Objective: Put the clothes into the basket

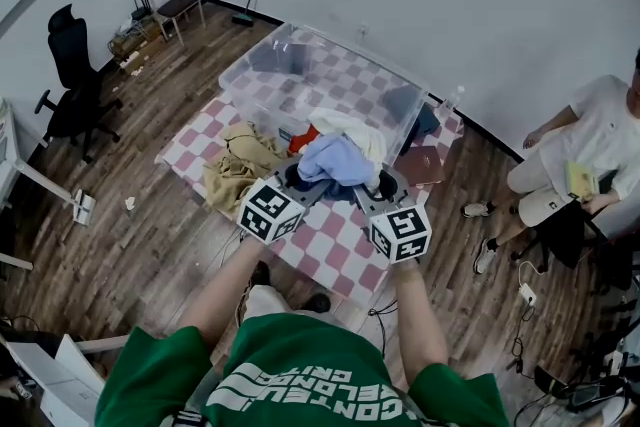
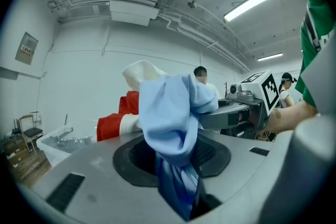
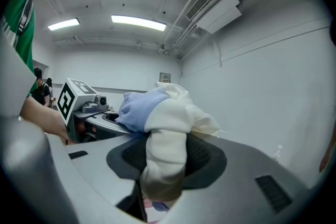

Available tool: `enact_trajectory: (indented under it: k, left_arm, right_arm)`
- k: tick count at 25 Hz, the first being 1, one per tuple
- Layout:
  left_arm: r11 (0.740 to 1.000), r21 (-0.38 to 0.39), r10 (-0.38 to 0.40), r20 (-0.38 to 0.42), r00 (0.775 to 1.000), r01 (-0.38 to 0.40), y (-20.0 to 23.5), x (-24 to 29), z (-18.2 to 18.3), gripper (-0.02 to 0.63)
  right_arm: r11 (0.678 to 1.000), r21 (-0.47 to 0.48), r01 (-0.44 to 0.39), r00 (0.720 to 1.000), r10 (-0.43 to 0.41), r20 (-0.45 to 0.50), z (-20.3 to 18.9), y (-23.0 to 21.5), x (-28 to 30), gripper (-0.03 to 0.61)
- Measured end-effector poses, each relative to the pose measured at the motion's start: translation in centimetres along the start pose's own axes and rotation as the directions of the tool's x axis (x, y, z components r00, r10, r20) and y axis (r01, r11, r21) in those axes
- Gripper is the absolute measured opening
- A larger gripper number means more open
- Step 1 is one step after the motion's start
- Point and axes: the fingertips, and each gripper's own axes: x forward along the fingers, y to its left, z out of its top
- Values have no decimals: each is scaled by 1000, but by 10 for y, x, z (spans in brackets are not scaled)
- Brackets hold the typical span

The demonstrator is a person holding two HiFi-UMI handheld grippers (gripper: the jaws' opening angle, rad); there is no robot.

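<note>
While short of fully closed, clamped on cloth at both pairs of jaws. Pinched between the pads of the left gripper [image 2: 176, 162] a hanging fold of the light blue garment [image 2: 168, 113], with darker blue cloth under it deep in the gap. Squeezed from both sides in the right gripper [image 3: 165, 162] a thick roll of the cream garment [image 3: 168, 136].

Held as one bundle bridging the two grippers: blue toward the left, cream on top and toward the right, a red garment [image 2: 113, 120] tucked against the bundle's far left side. Carried raised off the checkered table [image 1: 340, 250], about level with the jaws. Seen from the head view just in front of the clear basket [image 1: 250, 65] and overlapping its near rim, not down inside it.

Beside the left gripper, heaped on the table: a tan garment [image 1: 235, 170], close to the basket's near corner. At the basket's right end, dark cloth [image 1: 400, 100]; inside or behind could not be told. Well apart at the right, against the wall, a seated person [image 1: 590, 145].
</note>
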Motion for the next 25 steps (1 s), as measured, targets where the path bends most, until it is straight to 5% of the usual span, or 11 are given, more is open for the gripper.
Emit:
enact_trajectory:
  k: [13, 25]
  left_arm:
    - [1000, 8, -18, 23, 1000, 18, 14, 15, 21, 138]
    - [995, 56, -88, 39, 995, 86, 95, 54, 61, 138]
  right_arm:
    - [1000, -13, 12, 1000, -12, 12, 19, -18, 11, 161]
    - [997, 13, 80, 996, -80, 36, 59, -62, 83, 161]
